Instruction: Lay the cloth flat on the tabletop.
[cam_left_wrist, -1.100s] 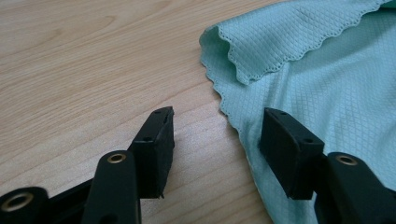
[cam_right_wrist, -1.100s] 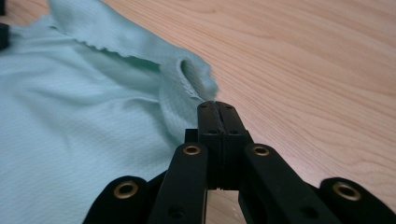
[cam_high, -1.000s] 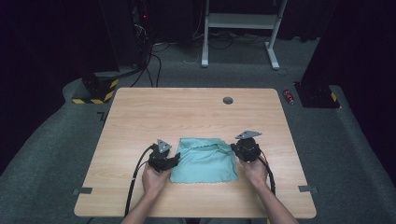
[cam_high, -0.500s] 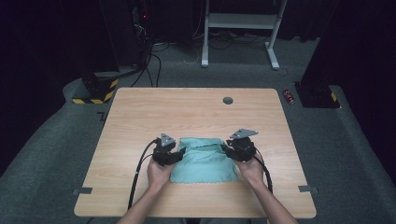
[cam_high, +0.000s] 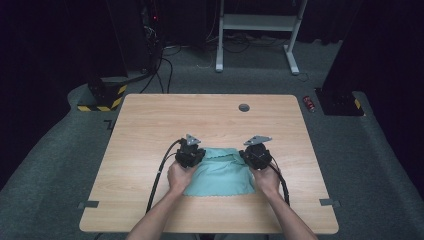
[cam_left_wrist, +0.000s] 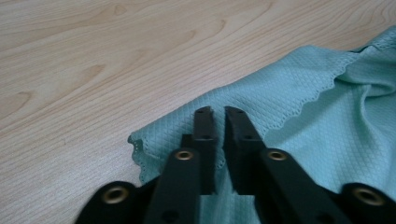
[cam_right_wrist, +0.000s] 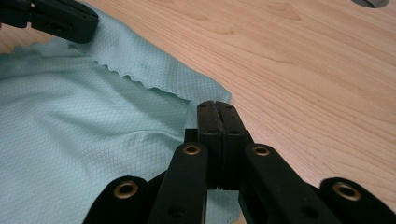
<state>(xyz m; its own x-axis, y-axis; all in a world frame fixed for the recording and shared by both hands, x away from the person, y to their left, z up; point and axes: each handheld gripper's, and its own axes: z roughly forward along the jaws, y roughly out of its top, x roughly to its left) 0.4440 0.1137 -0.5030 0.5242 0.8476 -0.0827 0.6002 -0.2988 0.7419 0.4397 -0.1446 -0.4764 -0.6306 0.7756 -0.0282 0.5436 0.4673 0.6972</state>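
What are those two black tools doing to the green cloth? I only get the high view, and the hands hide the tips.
Observer: In the left gripper view, the left gripper has just been closing its jaws. The cloth is between them, with only a thin slit left at the tips.
Operator: And the other one?
Observer: The right gripper has just closed too, jaws pressed together on the cloth's corner.
Operator: Is the cloth plain?
Observer: No. Close up it has a fine diamond weave and a scalloped edge.

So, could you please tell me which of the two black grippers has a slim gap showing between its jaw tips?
The left gripper, at the teal cloth's far left corner; the right gripper's tips meet flush.
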